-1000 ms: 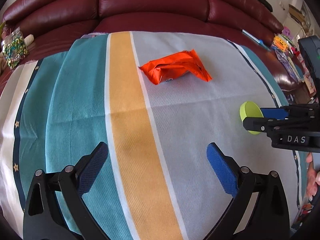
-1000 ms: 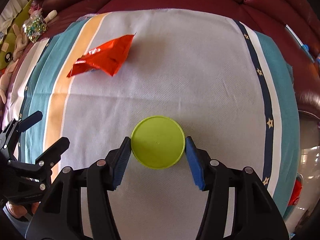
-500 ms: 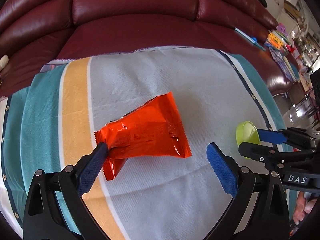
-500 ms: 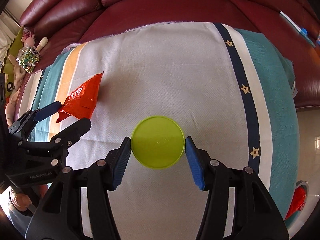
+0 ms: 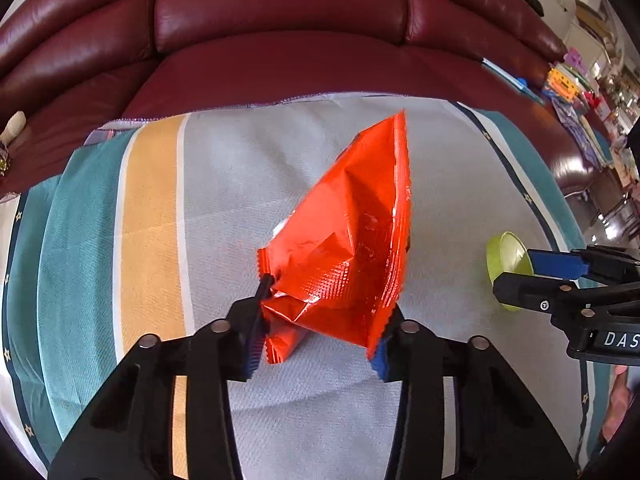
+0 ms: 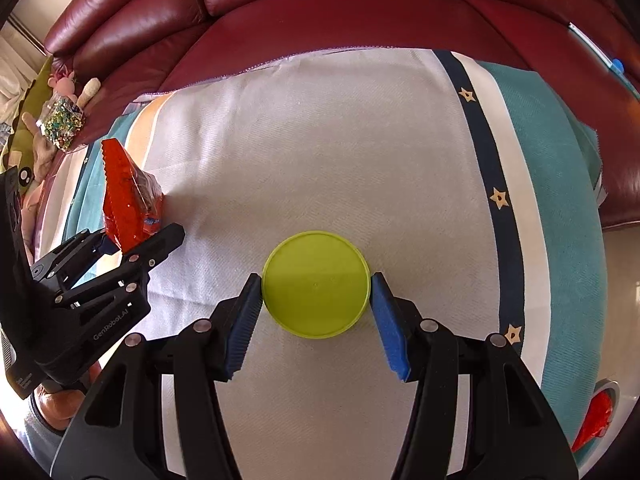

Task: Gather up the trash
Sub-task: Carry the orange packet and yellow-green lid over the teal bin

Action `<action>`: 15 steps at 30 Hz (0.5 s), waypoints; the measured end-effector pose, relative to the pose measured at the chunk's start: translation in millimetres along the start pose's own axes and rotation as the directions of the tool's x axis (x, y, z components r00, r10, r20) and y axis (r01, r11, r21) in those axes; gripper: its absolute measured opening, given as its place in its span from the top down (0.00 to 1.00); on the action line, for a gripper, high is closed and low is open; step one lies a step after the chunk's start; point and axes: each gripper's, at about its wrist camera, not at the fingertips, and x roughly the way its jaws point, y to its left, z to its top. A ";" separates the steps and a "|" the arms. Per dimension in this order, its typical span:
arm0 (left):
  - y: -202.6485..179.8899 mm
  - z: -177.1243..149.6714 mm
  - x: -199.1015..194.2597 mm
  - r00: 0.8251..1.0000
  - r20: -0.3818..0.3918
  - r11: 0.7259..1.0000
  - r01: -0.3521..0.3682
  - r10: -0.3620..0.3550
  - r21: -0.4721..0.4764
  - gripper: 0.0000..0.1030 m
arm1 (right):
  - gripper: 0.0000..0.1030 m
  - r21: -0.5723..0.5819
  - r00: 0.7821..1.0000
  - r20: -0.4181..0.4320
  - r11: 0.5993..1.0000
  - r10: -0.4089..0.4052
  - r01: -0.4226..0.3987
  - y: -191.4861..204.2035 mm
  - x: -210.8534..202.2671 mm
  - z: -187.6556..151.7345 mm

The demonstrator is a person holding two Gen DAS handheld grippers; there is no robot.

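A crumpled orange snack wrapper stands up on the striped cloth, bunched between the blue pads of my left gripper. Its jaws are closing and press the wrapper's lower end. The right wrist view shows the same wrapper in the left gripper at the left. My right gripper is shut on a round lime-green lid, one pad on each side of its rim. In the left wrist view the lid and the right gripper sit at the right.
The cloth covers a dark red leather sofa. A bag of glittery beads and plush toys lie at the left end. Colourful clutter sits at the right. Something red lies off the cloth's right edge.
My left gripper moved forward to the wrapper, then its jaws came in and squeezed it so that it stands up. The right gripper kept its hold on the lid and shifted slightly.
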 end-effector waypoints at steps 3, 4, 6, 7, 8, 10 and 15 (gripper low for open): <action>-7.3 -9.7 -10.0 1.000 0.005 1.000 0.012 -0.012 0.001 0.65 | 0.49 0.007 1.000 0.005 1.000 0.014 -0.014 -6.4 -8.2 -10.2; -10.4 -12.8 -12.5 1.000 0.001 1.000 0.022 -0.022 0.000 0.65 | 0.49 0.013 1.000 0.007 1.000 0.018 -0.018 -9.4 -11.7 -14.6; -20.7 -21.2 -20.0 0.999 -0.003 0.999 0.036 -0.036 0.010 0.65 | 0.49 0.028 1.000 0.010 0.999 0.027 -0.027 -16.8 -20.3 -25.4; -26.7 -24.2 -22.8 0.999 -0.004 0.999 0.041 -0.041 0.018 0.65 | 0.49 0.034 0.999 0.014 0.999 0.029 -0.030 -20.8 -24.9 -31.4; -33.3 -28.6 -26.8 0.999 -0.005 0.999 0.046 -0.045 0.027 0.65 | 0.49 0.037 0.999 0.018 0.999 0.031 -0.032 -24.5 -30.2 -37.8; -48.7 -38.5 -36.2 0.999 -0.002 0.997 0.052 -0.052 0.050 0.65 | 0.49 0.047 0.999 0.026 0.998 0.034 -0.035 -33.6 -42.7 -53.0; -91.0 -58.6 -56.4 0.996 -0.001 0.992 0.087 -0.087 0.094 0.65 | 0.49 0.094 0.998 0.057 0.995 0.041 -0.046 -64.6 -75.6 -90.4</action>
